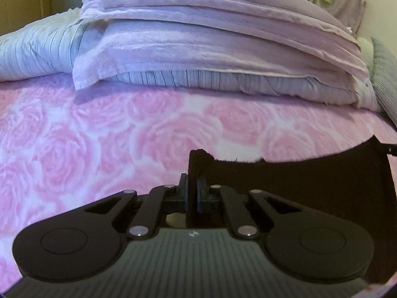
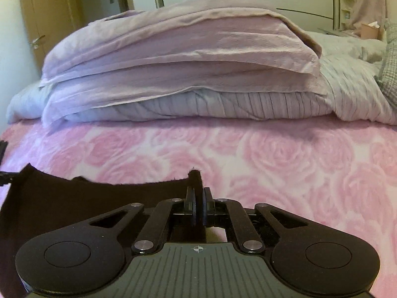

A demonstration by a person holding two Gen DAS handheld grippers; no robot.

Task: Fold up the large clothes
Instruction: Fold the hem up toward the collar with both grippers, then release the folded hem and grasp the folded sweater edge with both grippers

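Observation:
A dark garment (image 1: 310,181) lies on the pink rose-patterned bedspread (image 1: 99,136) and stretches between my two grippers. In the left wrist view its left corner stands up between the pads, and my left gripper (image 1: 191,188) is shut on it. In the right wrist view the same dark garment (image 2: 86,198) spreads to the left, its right corner pinched by my right gripper (image 2: 197,200), which is shut on it. The top edge of the cloth runs taut from one corner to the other. The lower part of the garment is hidden behind the gripper bodies.
A stack of folded lilac blankets (image 1: 211,37) on a striped duvet (image 1: 198,80) fills the far side of the bed; in the right wrist view the lilac stack (image 2: 186,57) lies straight ahead. A grey knitted cushion (image 1: 385,79) sits at the right. A wooden door (image 2: 49,19) stands behind.

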